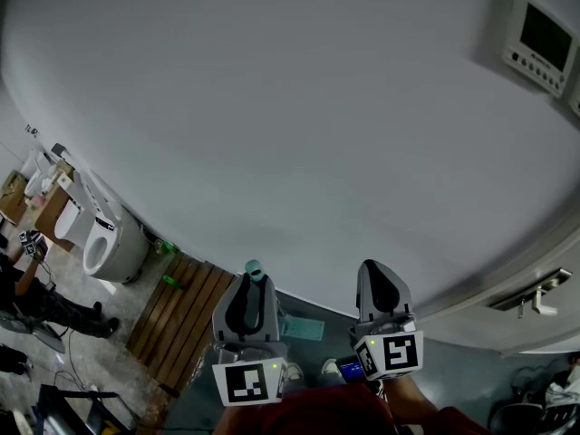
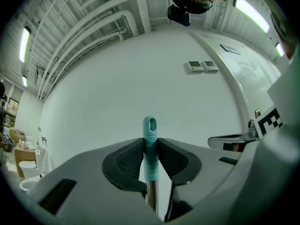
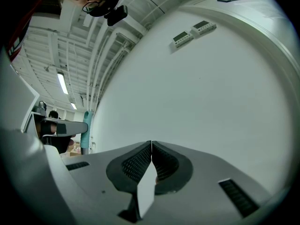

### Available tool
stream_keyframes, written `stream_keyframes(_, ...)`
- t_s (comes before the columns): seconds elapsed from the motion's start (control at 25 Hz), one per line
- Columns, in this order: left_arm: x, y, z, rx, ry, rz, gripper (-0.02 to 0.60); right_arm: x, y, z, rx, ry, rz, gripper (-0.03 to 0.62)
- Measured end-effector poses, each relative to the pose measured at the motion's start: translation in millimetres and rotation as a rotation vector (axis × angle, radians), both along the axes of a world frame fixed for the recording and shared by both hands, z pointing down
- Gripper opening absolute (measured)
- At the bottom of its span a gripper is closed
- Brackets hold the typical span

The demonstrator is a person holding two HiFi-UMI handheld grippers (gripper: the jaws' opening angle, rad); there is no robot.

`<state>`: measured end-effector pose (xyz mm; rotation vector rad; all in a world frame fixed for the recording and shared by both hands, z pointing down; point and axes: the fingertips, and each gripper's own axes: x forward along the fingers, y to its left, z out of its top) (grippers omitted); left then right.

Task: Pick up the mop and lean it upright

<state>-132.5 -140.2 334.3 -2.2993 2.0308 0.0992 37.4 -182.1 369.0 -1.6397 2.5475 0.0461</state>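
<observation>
Nearest the camera in the head view, a red sleeve [image 1: 349, 413] is seen at the lower edge, and ahead of it the two marker cubes, the left cube [image 1: 249, 381] and the right cube [image 1: 391, 353]. Beyond these, the left gripper [image 1: 251, 284] and the right gripper [image 1: 379, 275] are held side by side, both directed at the white wall [image 1: 308, 107]. In the left gripper view, the jaws of the left gripper [image 2: 150, 145] are pressed from both sides on the teal grip of the mop handle [image 2: 149, 125]. The long axis of the handle is set upright, across the line of the jaws. The capped end with its hanging slot points upward, just above the fingertips, and the steel tube [image 2: 151, 198] runs downward between the jaws and out of sight. The mop's head is shown in no view. In the right gripper view, the jaws of the right gripper [image 3: 151, 146] are brought together with nothing between them; the teal handle [image 3: 86, 130] is visible well to the left. Farther off, a wooden pallet [image 1: 177, 320] lies on the floor against the wall, with toilets [image 1: 104, 243] beyond it, and a control panel [image 1: 539, 39] is mounted high on the wall.
</observation>
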Motion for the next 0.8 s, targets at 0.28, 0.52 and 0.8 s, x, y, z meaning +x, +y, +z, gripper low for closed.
stream_keyframes(0.28, 0, 1, 12, 0.008, 0.004, -0.003, 0.110, -1, 0, 3, -0.009, 0.003, -0.002, 0.018)
stream_keyframes(0.52, 2, 3, 26, 0.006, 0.002, 0.002, 0.110, 0, 0, 3, -0.010, -0.004, 0.000, 0.018)
stream_keyframes(0.8, 6, 5, 57, -0.018, 0.001, 0.010, 0.110, -2, 1, 6, -0.017, -0.005, -0.001, 0.018)
